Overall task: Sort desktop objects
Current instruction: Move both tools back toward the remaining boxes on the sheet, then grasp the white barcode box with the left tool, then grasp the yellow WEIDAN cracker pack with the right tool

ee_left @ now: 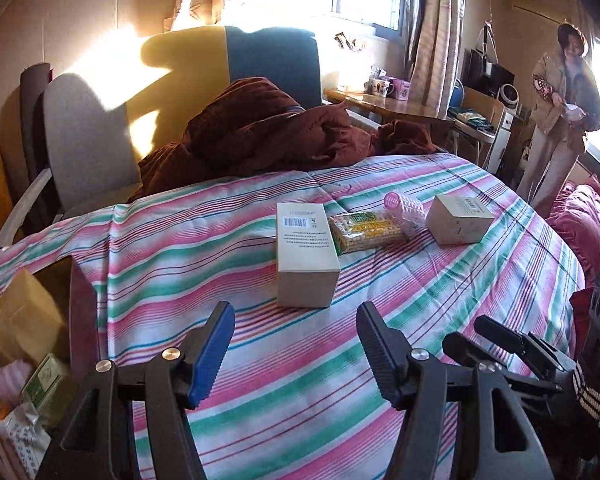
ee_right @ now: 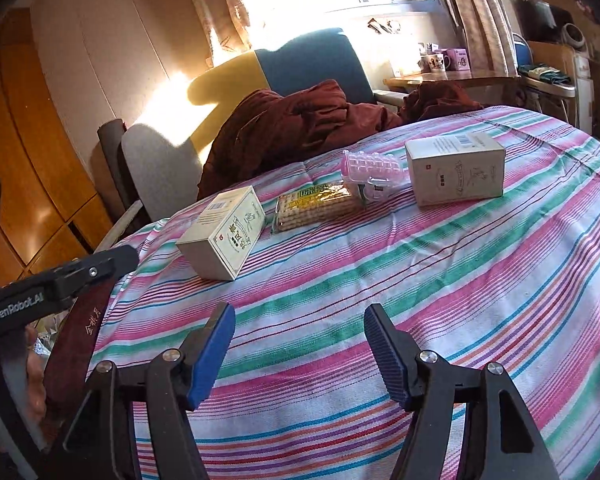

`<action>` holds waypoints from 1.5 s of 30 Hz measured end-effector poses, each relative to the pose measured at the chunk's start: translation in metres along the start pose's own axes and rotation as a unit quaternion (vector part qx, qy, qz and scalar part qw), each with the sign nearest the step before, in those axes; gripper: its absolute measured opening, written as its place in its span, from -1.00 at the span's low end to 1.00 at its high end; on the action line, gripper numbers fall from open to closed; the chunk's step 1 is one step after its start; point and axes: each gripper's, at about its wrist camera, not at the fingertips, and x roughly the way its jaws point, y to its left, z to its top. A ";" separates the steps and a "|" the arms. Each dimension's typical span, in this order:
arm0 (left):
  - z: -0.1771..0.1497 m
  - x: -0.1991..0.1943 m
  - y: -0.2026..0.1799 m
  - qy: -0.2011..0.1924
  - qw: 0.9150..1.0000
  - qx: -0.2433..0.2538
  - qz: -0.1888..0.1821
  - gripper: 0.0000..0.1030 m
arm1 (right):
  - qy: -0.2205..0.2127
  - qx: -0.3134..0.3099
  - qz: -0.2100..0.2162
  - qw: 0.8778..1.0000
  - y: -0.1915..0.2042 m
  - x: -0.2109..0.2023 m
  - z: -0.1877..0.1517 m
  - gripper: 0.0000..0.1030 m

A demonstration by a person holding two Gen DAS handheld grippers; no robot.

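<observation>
Striped cloth (ee_left: pixel 380 360) carries 4 items mid-surface; the nearest box (ee_left: pixel 306 254) lies just ahead. Both the left gripper (ee_left: pixel 296 344) and right gripper (ee_right: pixel 300 344) hover spread and empty. Best to straddle the box's long sides squarely before closing.

A bed (ee_left: pixel 220 248) covered with a pink, green and white striped sheet (ee_right: pixel 440 280) carries everything. Straight ahead of the left tool lies a tall pale box (ee_left: pixel 306 256) on its side. Just beyond it, to the right, a biscuit packet (ee_left: pixel 366 232) touches a clear pink-capped bottle (ee_left: pixel 406 206) (lying flat). Further right sits a smaller box (ee_left: pixel 458 218). At the far edge a dark red blanket (ee_left: pixel 268 132) is heaped.
</observation>
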 end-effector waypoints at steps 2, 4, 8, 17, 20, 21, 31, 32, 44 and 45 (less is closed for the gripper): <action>0.006 0.013 -0.004 0.006 1.000 0.007 -0.001 0.29 | 0.001 0.005 0.009 1.000 -0.002 0.002 0.000 0.32; 0.010 0.027 -0.009 0.014 1.000 0.013 -0.003 0.30 | -0.002 0.008 0.016 1.000 -0.003 0.002 0.000 0.33; 0.019 0.049 -0.013 0.022 1.000 0.014 0.001 0.30 | 0.002 0.016 0.026 1.000 -0.005 0.004 -0.002 0.34; 0.027 0.090 -0.004 0.049 0.998 -0.009 0.028 0.16 | 0.018 0.026 0.044 0.999 -0.008 0.010 0.002 0.41; 0.021 0.085 0.003 0.041 0.998 -0.025 0.032 0.02 | 0.024 0.023 0.050 0.998 -0.007 0.013 0.015 0.42; 0.018 0.079 0.005 0.035 0.998 -0.027 0.033 0.02 | 0.026 0.017 0.052 0.998 -0.006 0.015 0.022 0.42; -0.031 0.020 0.034 0.031 0.996 -0.076 0.023 0.01 | 0.044 -0.079 0.045 0.995 0.031 0.076 0.099 0.51; -0.035 0.016 0.036 0.032 0.996 -0.080 0.019 0.01 | 0.050 -0.092 0.041 0.994 0.038 0.086 0.104 0.51; -0.051 -0.008 0.043 0.028 0.996 -0.079 -0.005 0.00 | 0.152 -0.270 0.049 0.949 0.074 0.172 0.123 0.50; -0.052 -0.010 0.044 0.029 0.996 -0.080 -0.008 0.00 | 0.170 -0.292 0.060 0.939 0.076 0.174 0.123 0.50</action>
